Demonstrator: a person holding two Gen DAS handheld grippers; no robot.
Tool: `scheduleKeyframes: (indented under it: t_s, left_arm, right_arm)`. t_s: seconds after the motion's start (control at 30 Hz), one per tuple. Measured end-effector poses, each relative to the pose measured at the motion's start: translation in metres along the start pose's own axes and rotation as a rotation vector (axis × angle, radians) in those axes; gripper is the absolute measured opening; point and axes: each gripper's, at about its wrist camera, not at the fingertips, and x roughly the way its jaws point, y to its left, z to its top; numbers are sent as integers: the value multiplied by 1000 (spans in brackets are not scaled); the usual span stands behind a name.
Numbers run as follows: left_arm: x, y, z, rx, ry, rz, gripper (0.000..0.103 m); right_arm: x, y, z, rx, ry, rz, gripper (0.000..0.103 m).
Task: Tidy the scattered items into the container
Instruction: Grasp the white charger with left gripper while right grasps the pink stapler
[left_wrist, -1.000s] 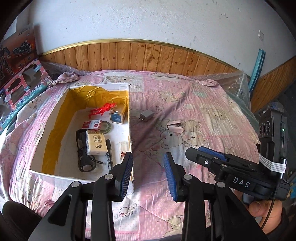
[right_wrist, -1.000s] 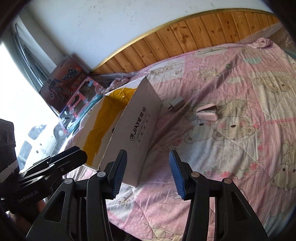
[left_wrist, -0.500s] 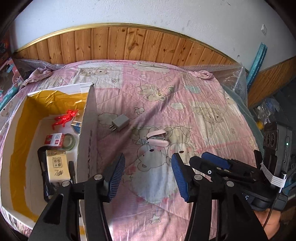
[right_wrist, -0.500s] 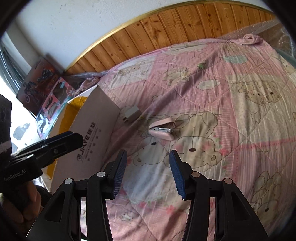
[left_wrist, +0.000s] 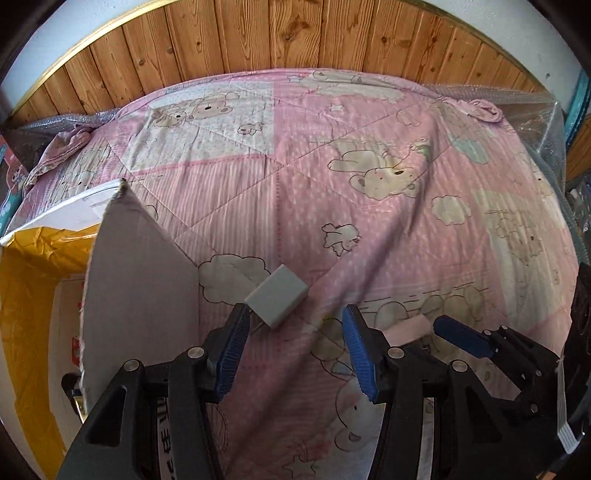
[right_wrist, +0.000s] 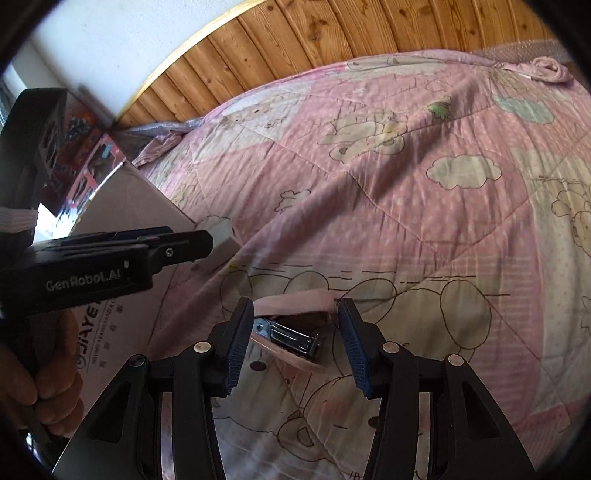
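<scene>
Presently noted: left gripper (left_wrist: 291, 350) spread wide, low over quilt (left_wrist: 369, 206), grey charger (left_wrist: 276, 301) lying just ahead between its tips, untouched. Right gripper (right_wrist: 295, 345) likewise spread, straddling pink stapler (right_wrist: 291, 332) on quilt, pads beside it, contact not confirmed. Box (left_wrist: 140, 295) standing just left of charger, yellow-lined, contents mostly hidden.

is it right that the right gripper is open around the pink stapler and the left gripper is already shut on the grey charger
Not quite. The right gripper is open around the pink stapler, but the left wrist view shows the left gripper open too, with the grey charger lying on the quilt at its fingertips.
</scene>
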Motion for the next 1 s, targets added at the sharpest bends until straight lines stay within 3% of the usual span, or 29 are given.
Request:
scheduleKeyframes:
  t_s: [0.07, 0.2, 0.43, 0.53, 0.6, 0.63, 0.77, 0.83, 0.87, 1.0]
  left_arm:
    - [17, 2, 4, -7, 38, 14, 54]
    - [36, -2, 9, 35, 55, 53, 54]
    - [59, 5, 15, 63, 143, 19, 54]
    - [59, 12, 16, 56, 156, -11, 54]
    - [59, 13, 13, 82, 152, -21, 54]
    - [58, 14, 12, 96, 149, -25, 54]
    - [54, 15, 9, 125, 135, -37, 51]
    - [51, 14, 7, 155, 122, -25, 49]
    - [50, 11, 5, 168, 115, -15, 48]
    - [45, 7, 1, 184, 104, 1, 48]
  right_arm:
    - [4, -3, -3, 6, 14, 27, 48]
    - [-8, 3, 1, 8, 33, 52, 28]
    - [-25, 43, -12, -154, 105, 41, 18]
    - [-24, 48, -21, -186, 136, 69, 21]
    - [-21, 49, -21, -183, 123, 62, 46]
    - [-19, 49, -20, -180, 115, 63, 48]
    - [-3, 52, -19, -167, 99, 78, 48]
    - [4, 54, -23, -160, 123, 77, 42]
    - [6, 55, -25, -156, 138, 78, 28]
    - [-3, 59, -25, -157, 115, 59, 27]
